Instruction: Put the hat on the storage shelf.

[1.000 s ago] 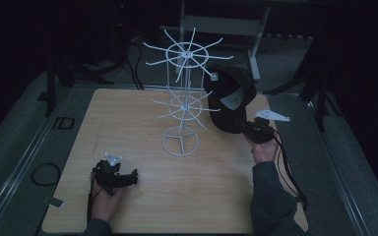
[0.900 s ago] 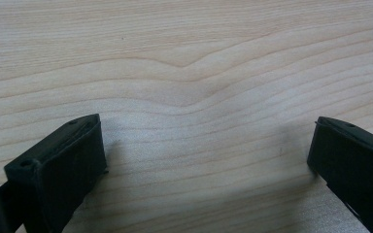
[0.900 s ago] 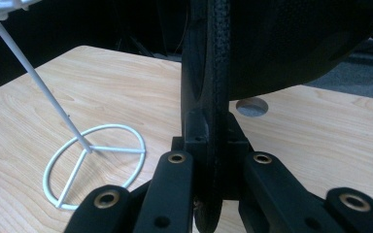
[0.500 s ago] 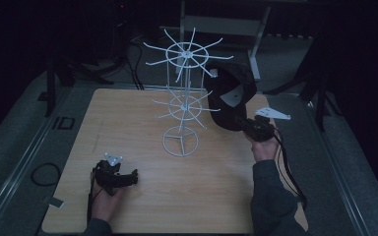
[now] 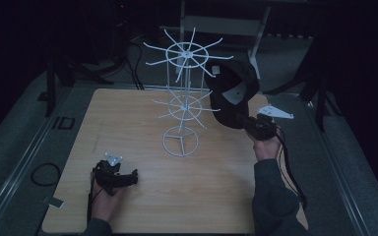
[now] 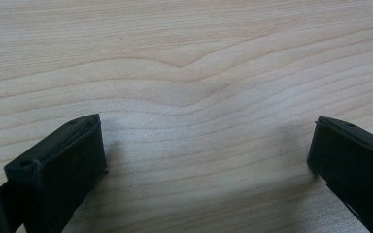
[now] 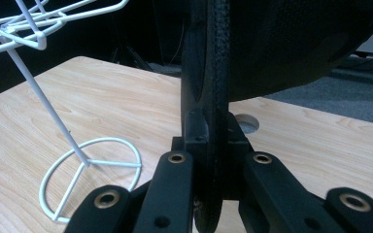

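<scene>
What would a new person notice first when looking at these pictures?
The eye goes first to the tall white wire rack standing at the middle of the wooden table, its hooks spreading out in two tiers. Next comes the dark cap held up in the air close to the rack's right side, its edge pinched in the right tool. The left tool rests open and empty at the near left of the table.

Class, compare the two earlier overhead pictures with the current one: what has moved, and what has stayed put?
The right gripper, shut on the black cap, has carried it slightly up toward the white wire rack. The left gripper stays open, resting on the table; the rack has not moved.
</scene>
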Demonstrator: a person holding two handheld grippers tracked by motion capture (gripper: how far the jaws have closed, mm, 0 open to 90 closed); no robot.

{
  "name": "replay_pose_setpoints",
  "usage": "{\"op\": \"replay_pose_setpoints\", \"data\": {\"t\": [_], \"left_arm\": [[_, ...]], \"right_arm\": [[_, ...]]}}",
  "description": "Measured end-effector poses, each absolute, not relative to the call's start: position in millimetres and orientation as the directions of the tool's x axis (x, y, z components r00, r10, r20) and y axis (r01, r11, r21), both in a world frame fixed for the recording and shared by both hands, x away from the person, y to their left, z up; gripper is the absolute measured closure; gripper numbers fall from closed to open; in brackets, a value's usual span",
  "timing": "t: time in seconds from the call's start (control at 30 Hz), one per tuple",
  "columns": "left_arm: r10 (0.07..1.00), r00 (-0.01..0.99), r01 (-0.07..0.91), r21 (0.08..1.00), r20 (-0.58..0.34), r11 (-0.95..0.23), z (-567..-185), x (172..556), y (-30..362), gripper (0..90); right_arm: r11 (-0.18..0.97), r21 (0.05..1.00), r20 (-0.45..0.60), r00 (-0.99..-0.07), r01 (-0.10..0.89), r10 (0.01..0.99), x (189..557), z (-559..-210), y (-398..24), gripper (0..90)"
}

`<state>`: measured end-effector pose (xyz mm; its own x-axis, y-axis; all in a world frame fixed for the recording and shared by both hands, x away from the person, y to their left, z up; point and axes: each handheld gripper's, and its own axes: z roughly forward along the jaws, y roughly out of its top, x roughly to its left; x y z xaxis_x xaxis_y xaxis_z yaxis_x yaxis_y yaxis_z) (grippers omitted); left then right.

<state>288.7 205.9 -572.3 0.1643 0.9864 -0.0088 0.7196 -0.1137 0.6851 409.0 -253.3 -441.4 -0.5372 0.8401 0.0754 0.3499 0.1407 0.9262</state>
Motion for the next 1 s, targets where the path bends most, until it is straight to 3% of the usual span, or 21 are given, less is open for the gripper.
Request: {"op": "replay_pose_setpoints", "data": {"t": [1.0], "left_arm": [[0.987, 0.162, 0.719, 0.686, -0.01, -0.111, -572, 289, 206, 0.2]], "right_arm": [[0.146, 0.95, 0.029, -0.544, 0.275, 0.839, 399, -418, -251, 86.2]]}}
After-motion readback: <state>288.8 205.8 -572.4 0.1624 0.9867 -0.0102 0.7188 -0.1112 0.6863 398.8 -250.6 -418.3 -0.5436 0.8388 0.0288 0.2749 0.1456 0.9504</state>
